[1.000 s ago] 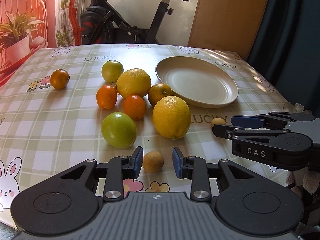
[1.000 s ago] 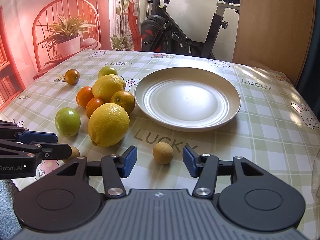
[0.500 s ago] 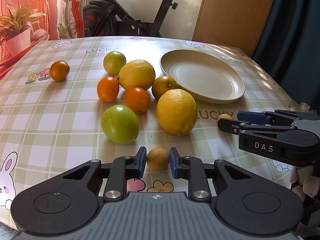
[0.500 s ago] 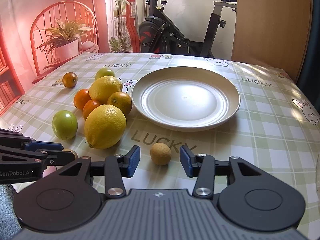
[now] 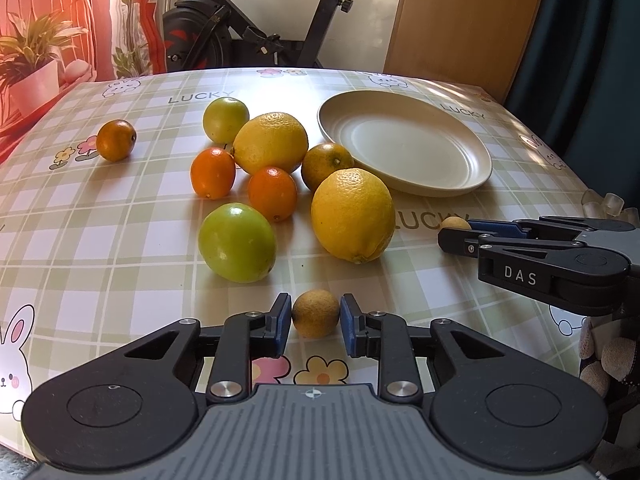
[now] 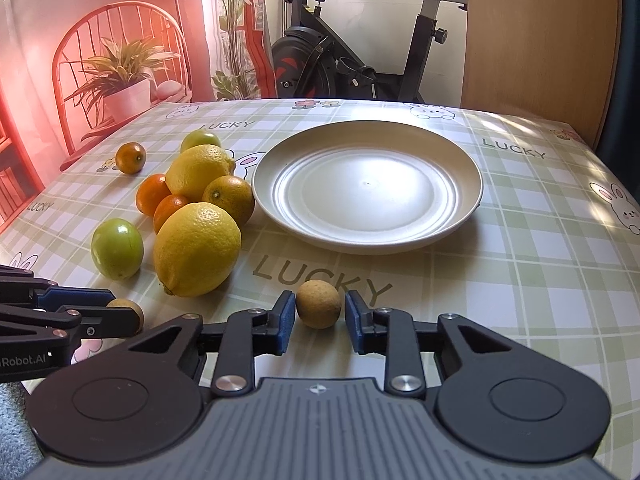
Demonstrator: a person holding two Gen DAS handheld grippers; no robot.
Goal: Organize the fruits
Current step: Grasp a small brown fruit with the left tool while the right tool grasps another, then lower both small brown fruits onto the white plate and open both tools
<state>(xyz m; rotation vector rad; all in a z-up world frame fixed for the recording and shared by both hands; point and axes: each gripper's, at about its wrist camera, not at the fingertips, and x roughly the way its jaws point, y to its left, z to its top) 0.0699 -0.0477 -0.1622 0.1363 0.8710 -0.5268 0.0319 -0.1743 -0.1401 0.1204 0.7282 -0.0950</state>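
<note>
Beside plate rim [image 6: 460, 224], bare tablecloth [image 6: 540, 280].

A small round tan fruit [image 5: 315, 313] is bracketed by the blue-padded fingers of the left gripper [image 5: 315, 322] on the checked tablecloth [image 5: 100, 240]; whether it is touched cannot be told.

Both the left gripper [image 5: 316, 319] and right gripper [image 6: 320, 317] are showing black bodies, blue finger pads [image 5: 283, 322], silver screws and white lettering.
</note>
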